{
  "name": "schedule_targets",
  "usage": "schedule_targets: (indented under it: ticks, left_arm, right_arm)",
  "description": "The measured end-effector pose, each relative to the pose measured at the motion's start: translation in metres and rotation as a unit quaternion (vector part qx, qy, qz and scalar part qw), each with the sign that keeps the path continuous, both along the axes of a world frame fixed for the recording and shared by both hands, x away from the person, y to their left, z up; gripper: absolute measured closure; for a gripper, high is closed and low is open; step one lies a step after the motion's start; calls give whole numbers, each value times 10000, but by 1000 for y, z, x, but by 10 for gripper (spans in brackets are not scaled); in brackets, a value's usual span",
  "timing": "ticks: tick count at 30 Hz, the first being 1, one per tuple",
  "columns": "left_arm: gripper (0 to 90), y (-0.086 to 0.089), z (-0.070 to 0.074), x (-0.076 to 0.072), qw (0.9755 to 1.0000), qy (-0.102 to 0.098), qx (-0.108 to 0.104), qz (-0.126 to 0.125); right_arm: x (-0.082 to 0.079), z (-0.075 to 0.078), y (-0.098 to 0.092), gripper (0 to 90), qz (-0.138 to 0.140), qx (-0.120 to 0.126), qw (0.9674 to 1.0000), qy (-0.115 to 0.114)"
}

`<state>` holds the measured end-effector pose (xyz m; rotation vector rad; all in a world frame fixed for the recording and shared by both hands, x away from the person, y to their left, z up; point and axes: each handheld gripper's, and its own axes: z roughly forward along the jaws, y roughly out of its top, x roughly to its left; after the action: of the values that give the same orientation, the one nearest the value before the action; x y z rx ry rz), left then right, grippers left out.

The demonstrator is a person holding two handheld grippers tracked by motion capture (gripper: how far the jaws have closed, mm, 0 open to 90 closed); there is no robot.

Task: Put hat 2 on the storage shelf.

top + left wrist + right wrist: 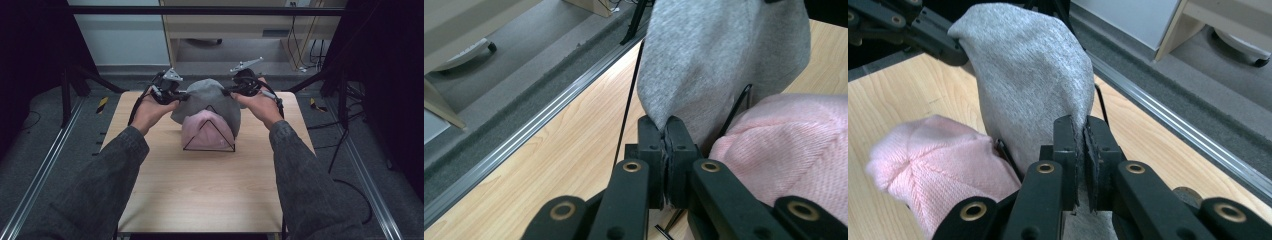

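Left tool (181,96) clamped tight on the left edge of the grey knit hat (212,97), jaws pinched together on a fold of fabric in the left gripper view (666,131). Right tool (231,91) likewise closed on the hat's right edge, cloth squeezed between the pads (1083,131). Grey hat stretched between both tools at the far middle of the wooden surface (200,200), draped over the far side of a black wire stand (209,131). Pink knit hat (206,132) sitting on that stand, just near of the grey one and touching it.
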<state>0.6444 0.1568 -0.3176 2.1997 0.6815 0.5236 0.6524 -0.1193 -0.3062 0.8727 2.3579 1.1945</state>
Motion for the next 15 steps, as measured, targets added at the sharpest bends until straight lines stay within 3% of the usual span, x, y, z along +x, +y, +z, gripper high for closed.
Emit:
schedule_targets:
  ticks: [15]
  left_arm:
    - [880,4,-16,0,9997,185,-1,180]
  right_arm:
    - [2,-13,8,843,-29,-124,9998,175]
